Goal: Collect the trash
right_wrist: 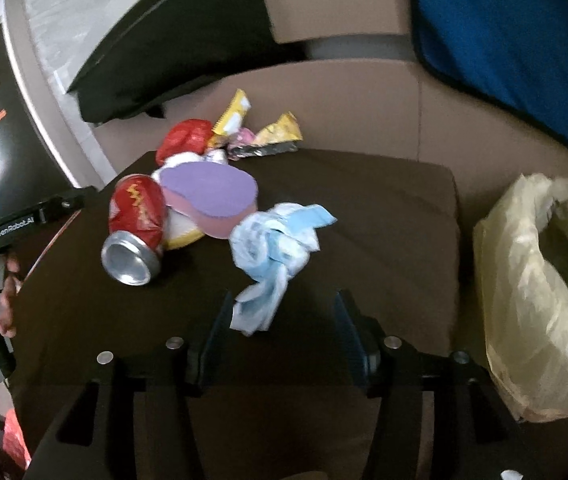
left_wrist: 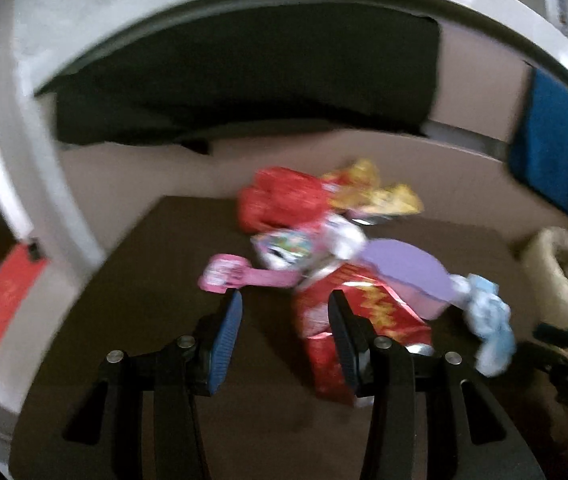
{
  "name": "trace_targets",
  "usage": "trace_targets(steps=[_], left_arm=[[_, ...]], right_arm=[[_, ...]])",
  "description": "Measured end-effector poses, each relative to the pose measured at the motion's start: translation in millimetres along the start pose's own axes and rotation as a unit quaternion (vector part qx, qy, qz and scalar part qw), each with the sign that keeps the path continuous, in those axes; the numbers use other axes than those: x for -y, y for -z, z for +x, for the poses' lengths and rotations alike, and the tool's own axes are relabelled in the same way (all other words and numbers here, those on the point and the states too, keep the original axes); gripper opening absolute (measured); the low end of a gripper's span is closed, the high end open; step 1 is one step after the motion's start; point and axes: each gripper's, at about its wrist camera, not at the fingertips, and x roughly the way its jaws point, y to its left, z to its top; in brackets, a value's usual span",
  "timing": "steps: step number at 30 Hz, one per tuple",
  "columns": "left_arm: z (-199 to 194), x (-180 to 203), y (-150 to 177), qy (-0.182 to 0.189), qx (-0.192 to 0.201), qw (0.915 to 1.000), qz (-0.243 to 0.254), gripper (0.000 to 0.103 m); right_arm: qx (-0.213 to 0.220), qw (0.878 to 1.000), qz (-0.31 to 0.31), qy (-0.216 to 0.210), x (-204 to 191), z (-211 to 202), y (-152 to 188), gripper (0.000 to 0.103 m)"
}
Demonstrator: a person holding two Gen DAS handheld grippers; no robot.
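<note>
Trash pile: heaped on a dark brown cushion [right_wrist: 384,216], all of it near the crushed red can [right_wrist: 136,227].
Red can: lies on its side, open silver end toward the right wrist camera.
Purple sponge [right_wrist: 209,192]: touching the can, on its far right side.
Blue-white crumpled wrapper [right_wrist: 273,254]: right of the can, just beside the sponge.
Yellow wrappers [right_wrist: 277,132]: behind the can, at the cushion's far edge, beside a red crumpled bag [right_wrist: 183,140].
Left gripper [left_wrist: 286,328]: jaws partly open and empty; the can [left_wrist: 368,312] sits just beyond them, partly hidden behind the right-hand finger.
Right gripper [right_wrist: 284,320]: jaws open, gripping nothing; the blue-white wrapper's tail hangs by the left-hand finger.
Only in left wrist view: pink flat packet [left_wrist: 229,274] left of the can; very blurred.
Only in right wrist view: the can's open end, a hand [right_wrist: 3,300] holding the other gripper, and the pale plastic bag [right_wrist: 524,280] clearly, far right of the can.
</note>
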Motion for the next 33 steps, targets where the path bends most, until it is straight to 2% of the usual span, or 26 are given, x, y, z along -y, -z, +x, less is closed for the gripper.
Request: trace_targets(steps=[4,8,21,25,28,31,33], left_arm=[[-2,-7,7,0.013,-0.022,0.9988,-0.042,0.045],[0,-6,14,0.024,-0.043,0.9976,-0.048,0.045],[-1,-13,22,0.025,-0.044,0.9971,-0.057,0.045],[-5,-40,41,0.014,-0.052,0.9958,-0.073,0.045],[-8,-69,47,-0.009,-0.069,0.9953,-0.068,0.045],[-22,-99,37,-0.027,-0.074,0.9953,-0.056,0.045],[-36,-118,23,-0.018,-0.073,0.9962,-0.044,0.045]], right_arm=[[-0.004,1.0,0.011,-0.004,3,4,1,0.05],[-0.002,1.0,0.01,-0.005,2,4,0,0.05],[-0.002,1.0,0.01,-0.004,0,6,0,0.05],[0.01,1.0,-0.014,-0.01,-10,1,-5,0.05],[0.019,0.999,-0.033,-0.03,-24,1,-17,0.052],[0.026,0.997,-0.06,-0.047,-46,5,-33,0.053],[0.031,0.995,-0.069,-0.065,-62,10,-43,0.053]])
